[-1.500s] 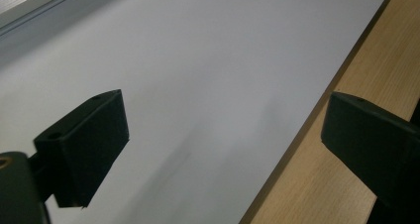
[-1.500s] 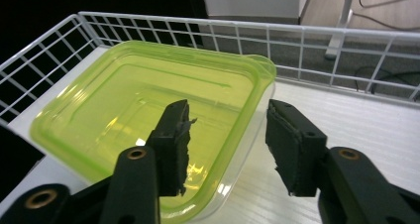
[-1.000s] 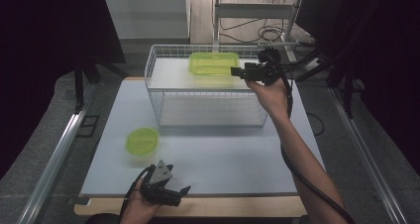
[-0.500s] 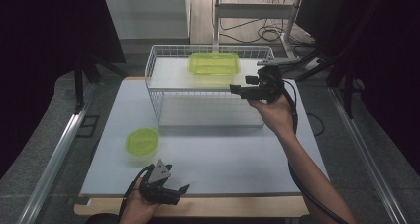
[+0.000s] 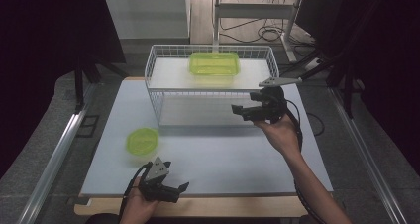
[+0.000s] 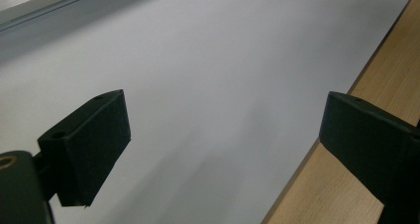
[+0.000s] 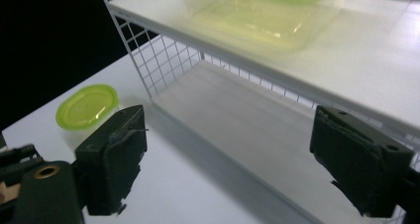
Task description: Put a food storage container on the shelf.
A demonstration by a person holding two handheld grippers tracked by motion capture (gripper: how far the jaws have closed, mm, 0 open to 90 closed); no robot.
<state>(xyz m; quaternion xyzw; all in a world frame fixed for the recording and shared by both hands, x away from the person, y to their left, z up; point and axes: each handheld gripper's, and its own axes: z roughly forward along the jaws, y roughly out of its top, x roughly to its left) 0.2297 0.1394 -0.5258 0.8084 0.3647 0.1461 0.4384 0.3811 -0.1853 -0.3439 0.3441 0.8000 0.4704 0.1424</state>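
Since a second ago my right claw (image 5: 243, 110) has pulled back from the top of the white wire rack (image 5: 157, 97) and dropped toward the near right of it, leaving the rectangular translucent green plastic container (image 5: 214, 64) sitting up on the rack's top shelf, toward the far side. Its jaws are spread wide with nothing between them. From the right claw view it looks under the shelf and over toward the small round green-lidded plastic tub (image 7: 87, 106), which sits on the white table (image 5: 223, 159) at the near left, just off the rack's near left corner.

Left claw (image 5: 176, 189) is parked at the near edge of the table, also spread apart and holding nothing.

My guess is the round tub is next. It looks light and probably empty, thin plastic that flexes if you squeeze hard, and smooth enough to slide or skate away on that slick tabletop. I'd pinch across the lid rim from opposite sides, where it's stiffest, rather than the softer wall below.
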